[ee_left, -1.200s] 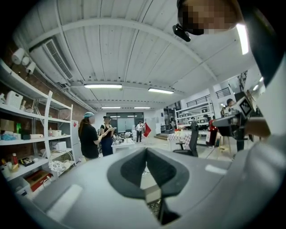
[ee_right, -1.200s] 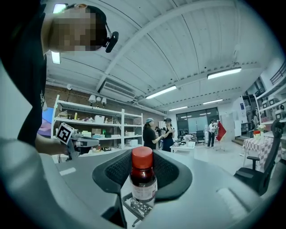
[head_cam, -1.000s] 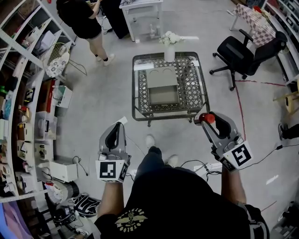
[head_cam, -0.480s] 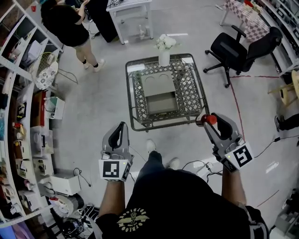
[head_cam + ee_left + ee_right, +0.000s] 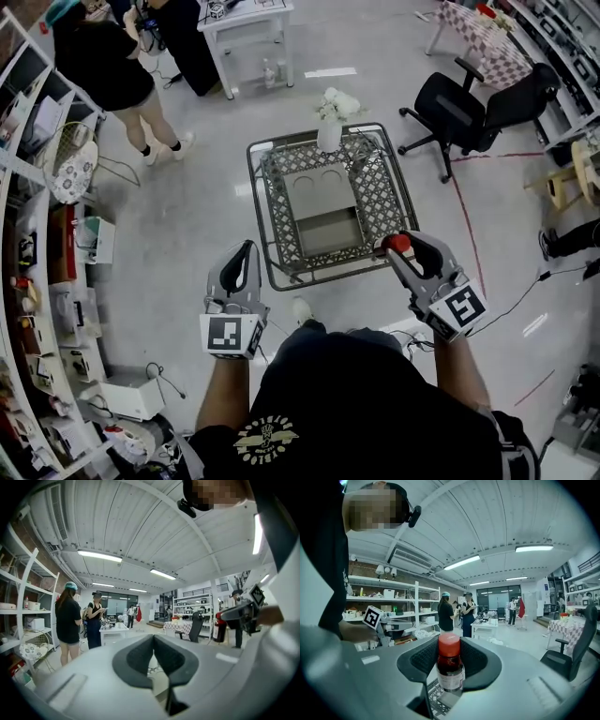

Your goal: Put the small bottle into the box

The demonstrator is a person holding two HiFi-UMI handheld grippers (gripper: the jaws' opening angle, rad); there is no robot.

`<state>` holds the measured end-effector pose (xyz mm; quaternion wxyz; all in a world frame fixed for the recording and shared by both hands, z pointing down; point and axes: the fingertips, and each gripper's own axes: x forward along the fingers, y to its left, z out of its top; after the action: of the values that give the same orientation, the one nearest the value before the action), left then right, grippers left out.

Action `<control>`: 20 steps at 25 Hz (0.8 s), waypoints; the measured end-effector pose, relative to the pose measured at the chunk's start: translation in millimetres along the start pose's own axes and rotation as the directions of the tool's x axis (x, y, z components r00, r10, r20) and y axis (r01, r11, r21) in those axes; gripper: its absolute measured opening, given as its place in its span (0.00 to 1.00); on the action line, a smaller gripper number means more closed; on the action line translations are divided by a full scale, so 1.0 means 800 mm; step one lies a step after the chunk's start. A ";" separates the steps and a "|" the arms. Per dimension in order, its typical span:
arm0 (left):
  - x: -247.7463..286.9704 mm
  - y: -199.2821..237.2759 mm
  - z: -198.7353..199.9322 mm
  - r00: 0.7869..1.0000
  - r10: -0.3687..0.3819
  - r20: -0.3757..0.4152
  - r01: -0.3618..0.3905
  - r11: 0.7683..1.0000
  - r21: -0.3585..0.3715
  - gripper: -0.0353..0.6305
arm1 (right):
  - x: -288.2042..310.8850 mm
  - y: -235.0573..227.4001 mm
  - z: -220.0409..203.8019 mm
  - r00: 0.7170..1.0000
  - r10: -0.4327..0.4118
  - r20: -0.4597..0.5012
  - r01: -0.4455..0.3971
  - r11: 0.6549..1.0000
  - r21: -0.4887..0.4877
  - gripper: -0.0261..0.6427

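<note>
The right gripper (image 5: 398,247) is clamped on the bottle (image 5: 397,243). In the right gripper view the two dark pads press on the bottle (image 5: 450,665) from either side, about at its shoulder. The bottle stands upright, its long axis running top to bottom and crosswise to the jaws' reach. The red cap points up, clear above the pads, and the labelled lower half hangs below them.

From the head view only the red cap shows at the gripper's tip, facing up. This gripper is held just over the near right corner of the table (image 5: 258,206). The box (image 5: 323,202) lies open on the table, ahead of the right gripper and to its left, well apart from the bottle. Past the box, at the table's far edge, is a vase (image 5: 329,136) of white flowers.

The left gripper (image 5: 246,249) hangs level with the right one, off to its left and short of the table's near edge. Its jaws are pressed together with nothing between them, as the left gripper view shows (image 5: 153,644).
</note>
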<state>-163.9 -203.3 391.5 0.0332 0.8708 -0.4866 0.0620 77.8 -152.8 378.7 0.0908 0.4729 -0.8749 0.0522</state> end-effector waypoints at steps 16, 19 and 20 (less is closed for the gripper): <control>0.104 0.048 -0.111 0.993 -0.062 -0.103 0.057 0.997 -0.050 0.05 | 0.141 -0.026 -0.133 0.979 0.051 -0.196 -0.043 0.998 0.049 0.27; 0.122 0.037 -0.139 0.989 -0.060 -0.137 0.053 0.997 -0.057 0.05 | 0.157 -0.041 -0.184 0.965 0.078 -0.250 -0.055 0.994 0.097 0.27; 0.130 0.035 -0.149 0.986 -0.062 -0.152 0.053 0.997 -0.064 0.05 | 0.164 -0.049 -0.202 0.959 0.084 -0.270 -0.057 0.993 0.104 0.27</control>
<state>-142.5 -291.4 523.7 0.0985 0.8757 -0.4589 0.1136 57.7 -252.7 564.0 0.1863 0.4335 -0.8666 0.1621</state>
